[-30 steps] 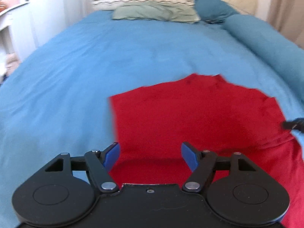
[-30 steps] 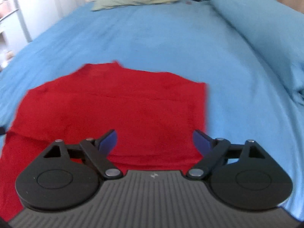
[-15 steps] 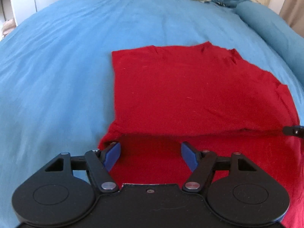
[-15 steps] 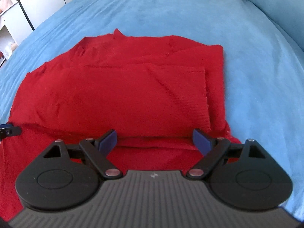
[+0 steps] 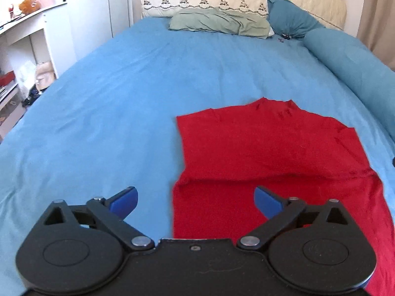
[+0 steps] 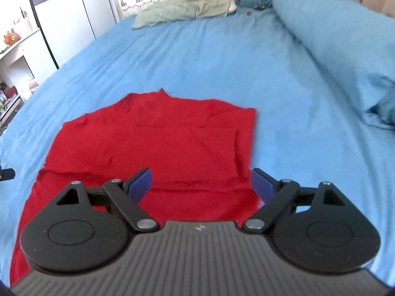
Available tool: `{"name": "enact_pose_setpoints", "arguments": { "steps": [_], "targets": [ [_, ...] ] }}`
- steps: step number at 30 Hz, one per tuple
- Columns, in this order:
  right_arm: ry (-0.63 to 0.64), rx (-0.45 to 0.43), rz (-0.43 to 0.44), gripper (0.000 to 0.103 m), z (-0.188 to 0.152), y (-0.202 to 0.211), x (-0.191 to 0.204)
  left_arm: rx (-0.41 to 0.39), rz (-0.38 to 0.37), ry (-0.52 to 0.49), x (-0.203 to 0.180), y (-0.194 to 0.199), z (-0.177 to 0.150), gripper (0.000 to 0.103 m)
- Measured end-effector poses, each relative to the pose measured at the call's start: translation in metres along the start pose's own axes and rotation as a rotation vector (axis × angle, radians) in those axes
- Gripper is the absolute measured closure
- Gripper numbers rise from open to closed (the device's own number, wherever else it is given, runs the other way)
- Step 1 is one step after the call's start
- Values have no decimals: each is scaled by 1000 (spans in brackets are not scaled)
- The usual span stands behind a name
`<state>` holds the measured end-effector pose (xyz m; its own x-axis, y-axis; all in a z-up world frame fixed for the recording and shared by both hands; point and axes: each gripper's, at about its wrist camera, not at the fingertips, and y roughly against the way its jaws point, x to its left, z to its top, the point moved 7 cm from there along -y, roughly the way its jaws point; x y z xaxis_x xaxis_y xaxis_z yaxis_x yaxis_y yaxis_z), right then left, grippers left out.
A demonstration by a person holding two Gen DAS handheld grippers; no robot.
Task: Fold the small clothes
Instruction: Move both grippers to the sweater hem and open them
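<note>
A red shirt [image 5: 266, 148] lies flat on the blue bed sheet [image 5: 111, 111], with its far part folded over the near part along a crosswise edge. It also shows in the right wrist view [image 6: 153, 143]. My left gripper [image 5: 195, 201] is open and empty, held above the shirt's near left edge. My right gripper [image 6: 201, 183] is open and empty, above the shirt's near right edge. A black fingertip of the left gripper [image 6: 6, 174] shows at the left border of the right wrist view.
A green pillow [image 5: 219, 23] and a dark blue pillow [image 5: 291, 19] lie at the headboard. A rolled blue duvet [image 6: 345, 37] runs along the bed's right side. White shelves [image 5: 29, 44] stand left of the bed.
Both grippers have tilted up and drawn back from the shirt, so the headboard shows again. The left gripper shifted left of the shirt. The shirt stays folded.
</note>
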<state>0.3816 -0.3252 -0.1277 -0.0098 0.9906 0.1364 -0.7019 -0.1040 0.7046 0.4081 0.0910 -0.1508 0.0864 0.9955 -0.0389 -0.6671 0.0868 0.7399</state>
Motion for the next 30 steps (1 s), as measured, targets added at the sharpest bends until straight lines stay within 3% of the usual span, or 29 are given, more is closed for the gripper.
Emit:
{"name": "enact_pose_setpoints", "arguments": {
  "steps": [4, 11, 16, 21, 25, 28, 30],
  "targets": [
    [-19, 74, -3, 0, -37, 42, -9, 71, 2, 30, 13, 35, -32, 1],
    [-77, 251, -66, 0, -130, 88, -18, 240, -43, 60, 11, 70, -108, 3],
    [-121, 315, -95, 4, -191, 94, -18, 280, -76, 29, -1, 68, -158, 21],
    [-144, 353, -83, 15, -231, 90, -13, 298, -76, 6, -4, 65, -194, 45],
    [-172, 359, -96, 21, -251, 88, -13, 270, -59, -23, -11, 71, -208, 50],
    [-205, 345, -104, 25, -257, 90, -11, 272, -62, -20, -14, 71, -216, 60],
    [-201, 343, -103, 32, -260, 92, -7, 271, -58, -32, -15, 71, -218, 63]
  ]
}}
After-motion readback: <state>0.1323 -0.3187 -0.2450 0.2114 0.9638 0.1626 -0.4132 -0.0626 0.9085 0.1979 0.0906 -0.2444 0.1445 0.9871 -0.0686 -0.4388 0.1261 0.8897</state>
